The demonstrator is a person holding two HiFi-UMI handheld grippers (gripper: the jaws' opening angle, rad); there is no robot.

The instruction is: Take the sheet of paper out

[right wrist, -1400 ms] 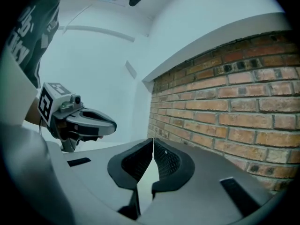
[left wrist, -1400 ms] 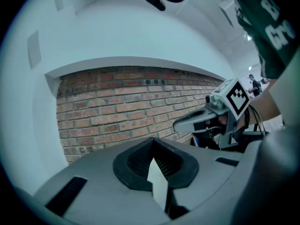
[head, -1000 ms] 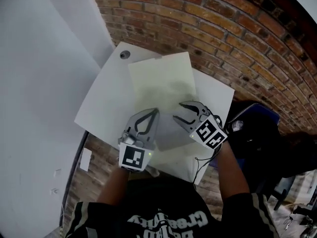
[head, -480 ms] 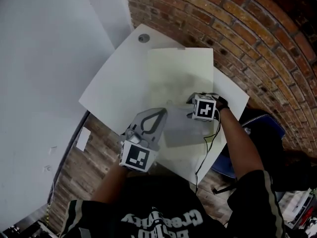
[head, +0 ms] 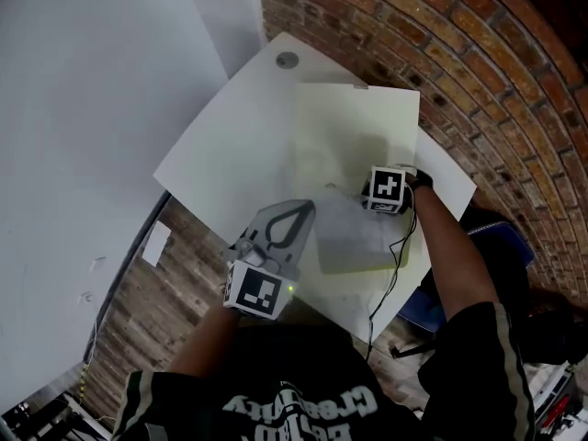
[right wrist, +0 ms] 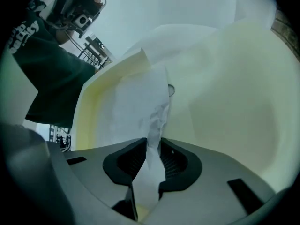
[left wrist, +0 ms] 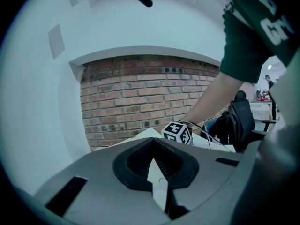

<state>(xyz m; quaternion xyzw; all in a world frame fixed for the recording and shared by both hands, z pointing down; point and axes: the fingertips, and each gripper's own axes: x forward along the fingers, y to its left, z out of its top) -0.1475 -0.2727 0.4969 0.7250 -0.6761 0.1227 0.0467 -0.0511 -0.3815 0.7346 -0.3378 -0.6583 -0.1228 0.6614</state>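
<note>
White sheet of paper [right wrist: 140, 102] sat between your right gripper's [right wrist: 152, 144] closing fingers, for pulling from the yellow folder [head: 358, 127]; your left gripper's [head: 306, 208] fingers were pressed together.

A pale yellow folder [head: 358, 122] lies on the white table [head: 230, 154]. The right claw [head: 375, 205] points steeply down, jaws closing on a greyish sheet of paper [head: 354, 246]. The left claw [head: 303, 208] sits at the folder's left edge.
</note>
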